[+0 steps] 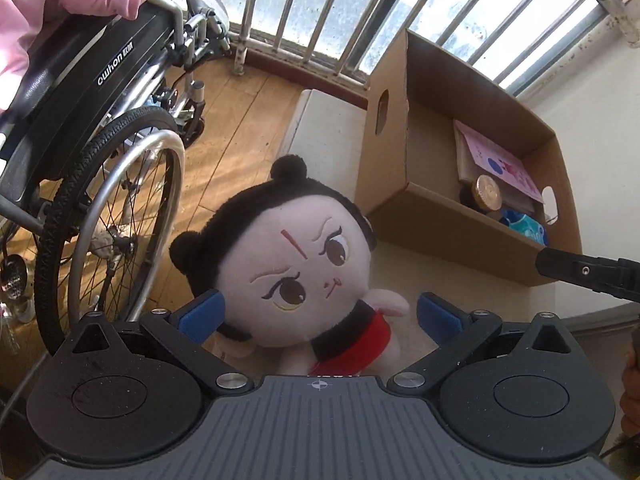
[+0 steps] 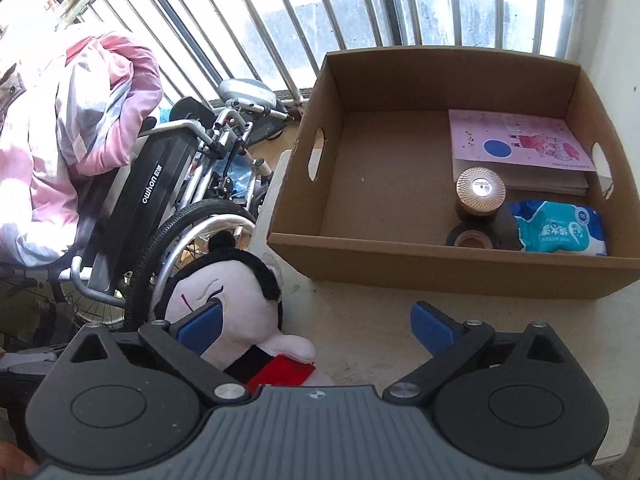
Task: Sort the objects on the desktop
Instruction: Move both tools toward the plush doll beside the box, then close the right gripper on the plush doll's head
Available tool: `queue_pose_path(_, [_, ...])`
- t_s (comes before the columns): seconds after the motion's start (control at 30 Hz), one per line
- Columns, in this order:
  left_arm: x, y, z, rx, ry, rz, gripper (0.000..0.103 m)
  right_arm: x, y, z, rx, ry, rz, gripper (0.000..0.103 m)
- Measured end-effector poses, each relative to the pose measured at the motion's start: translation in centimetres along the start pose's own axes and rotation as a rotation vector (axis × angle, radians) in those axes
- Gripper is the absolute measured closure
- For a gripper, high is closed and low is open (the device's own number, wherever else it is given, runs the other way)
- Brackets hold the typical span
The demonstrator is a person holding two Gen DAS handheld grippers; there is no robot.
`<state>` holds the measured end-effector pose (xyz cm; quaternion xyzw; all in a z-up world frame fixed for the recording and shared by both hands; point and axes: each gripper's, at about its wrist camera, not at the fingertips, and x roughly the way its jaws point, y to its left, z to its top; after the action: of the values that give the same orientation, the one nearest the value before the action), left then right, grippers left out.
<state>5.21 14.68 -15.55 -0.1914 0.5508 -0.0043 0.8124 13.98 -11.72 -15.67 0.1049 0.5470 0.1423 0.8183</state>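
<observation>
Both claws spread wide: left gripper [image 1: 318,312] frames the plush doll [image 1: 296,256] (untouched) at the table's [image 2: 360,320] left edge; right gripper [image 2: 316,322] is empty.

Beyond the desktop: wheelchair, garment, window bars, floor.
Folded black wheelchair [image 2: 168,184] with silver frame and spoked wheel [image 1: 108,216], beside the white table [image 2: 360,320]; pink and grey garment [image 2: 80,120] draped over its back; barred window [image 2: 320,8] behind; wooden plank floor [image 1: 236,120]; white wall [image 1: 600,140] at right.
</observation>
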Motion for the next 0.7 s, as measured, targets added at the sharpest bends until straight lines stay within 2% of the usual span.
queue_pose_path(0.13, [0.9,0.7,-1.4,0.014,0.047,-0.019,0.0,3.5,1.9,-0.1,-0.012,0.061,0.065,0.0])
queue_pose_path(0.23, [1.9,1.5,-2.4,-0.015,0.067,-0.041,0.0,6.2,2.6,-0.3,0.001,0.098,0.097,0.0])
queue_pose_path(0.5, [5.8,2.9,-3.6,-0.109,0.113,-0.108,0.0,13.4,1.7,-0.4,0.146,0.257,0.193,0.0])
queue_pose_path(0.7, [7.2,2.7,-3.6,-0.108,0.112,-0.119,0.0,15.3,1.1,-0.6,0.209,0.347,0.255,0.0])
